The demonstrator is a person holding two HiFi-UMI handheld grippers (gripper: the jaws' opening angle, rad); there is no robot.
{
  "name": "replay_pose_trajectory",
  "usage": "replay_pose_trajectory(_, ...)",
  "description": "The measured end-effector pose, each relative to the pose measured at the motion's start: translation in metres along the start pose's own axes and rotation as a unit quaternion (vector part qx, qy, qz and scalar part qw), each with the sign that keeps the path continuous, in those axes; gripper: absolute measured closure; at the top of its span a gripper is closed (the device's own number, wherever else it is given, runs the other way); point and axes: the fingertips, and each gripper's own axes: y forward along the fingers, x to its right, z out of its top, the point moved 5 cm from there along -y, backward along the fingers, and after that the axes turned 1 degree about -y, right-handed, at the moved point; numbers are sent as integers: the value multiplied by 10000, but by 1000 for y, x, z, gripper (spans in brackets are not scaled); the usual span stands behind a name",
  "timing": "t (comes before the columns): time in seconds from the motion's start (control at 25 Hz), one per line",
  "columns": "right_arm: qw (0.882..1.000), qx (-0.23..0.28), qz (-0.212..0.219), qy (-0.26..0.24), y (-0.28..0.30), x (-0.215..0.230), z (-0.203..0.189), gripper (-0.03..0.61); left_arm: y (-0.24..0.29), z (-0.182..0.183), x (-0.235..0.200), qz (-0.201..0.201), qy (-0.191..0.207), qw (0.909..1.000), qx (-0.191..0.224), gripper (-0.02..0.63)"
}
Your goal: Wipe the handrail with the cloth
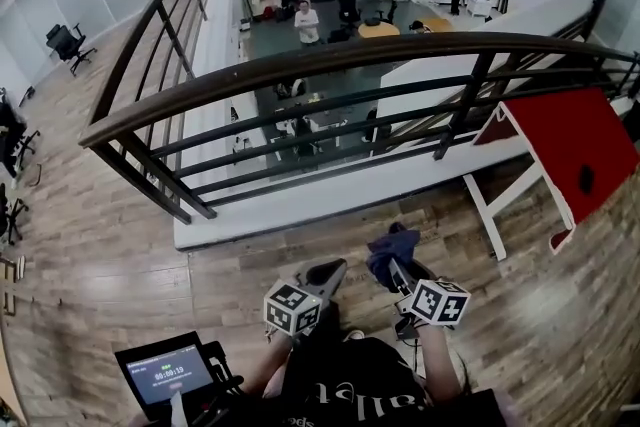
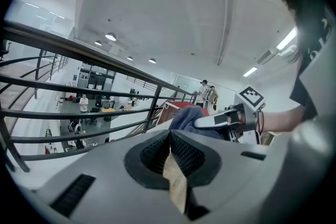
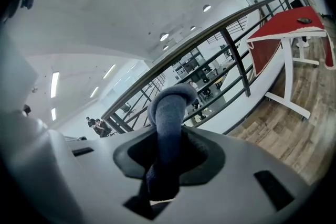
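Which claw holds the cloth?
The right claw: it is shut on the blue cloth, which pokes up between its jaws. The left claw is shut with nothing in it.

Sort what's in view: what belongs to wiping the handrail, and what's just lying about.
For the job:
handrail
blue cloth, clamped in the right gripper
left gripper, fingers shut on nothing

Lying about:
red table
black office chair
small screen device
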Motion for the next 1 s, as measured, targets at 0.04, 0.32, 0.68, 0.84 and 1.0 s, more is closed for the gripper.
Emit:
replay_pose_trajectory(0.04,10000,-10,17,-22,-6,0,-2,474,-1,-2,6,-5,8,10000,-3,609)
replay_pose_trajectory(0.32,9999,9,158,-58,-29,-3,-27,474,-17,-21,31,30,117,9999,-10,609)
replay_pose_trajectory(0.68,9996,-7,241,-129,-44,-2,-35,474,-22,-24,48,101,205,9997,27,609)
replay_pose_trajectory(0.84,9996,-29,254,-149,-49,1,-38,474,-22,-28,53,126,205,9997,19,609)
replay_pose_trajectory(1.0,9997,0,228,-109,-55,6,-31,474,-19,-25,59,132,206,9997,-24,609)
